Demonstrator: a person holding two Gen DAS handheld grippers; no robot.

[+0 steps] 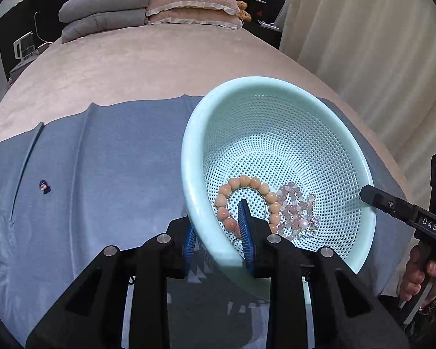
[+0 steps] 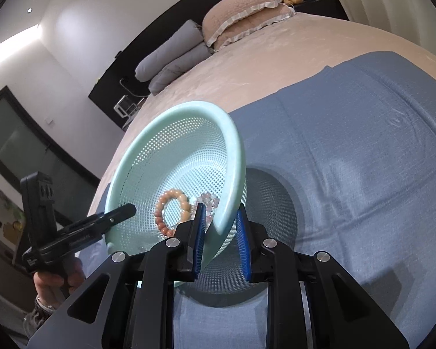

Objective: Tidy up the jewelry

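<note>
A pale mint-green perforated plastic colander basket [image 1: 279, 122] hangs tilted above a blue-grey cloth [image 1: 101, 174] spread on a beige bed [image 1: 160, 67], casting a round shadow on the cloth.

The left gripper [image 1: 218, 232] is clamped on the basket's rim at about 7 o'clock of the bowl in the left wrist view, one blue ribbed pad inside and one outside. The right gripper [image 2: 219, 232] pinches the rim opposite, at about 5 o'clock of the bowl in its own view.

Inside, at the low side, a peach round-bead bracelet [image 1: 247, 200] lies touching a heap of pale pink and clear beaded jewelry [image 1: 298, 212] at its 3 o'clock. A small dark trinket [image 1: 44, 187] sits alone on the cloth, far out at 9 o'clock.
</note>
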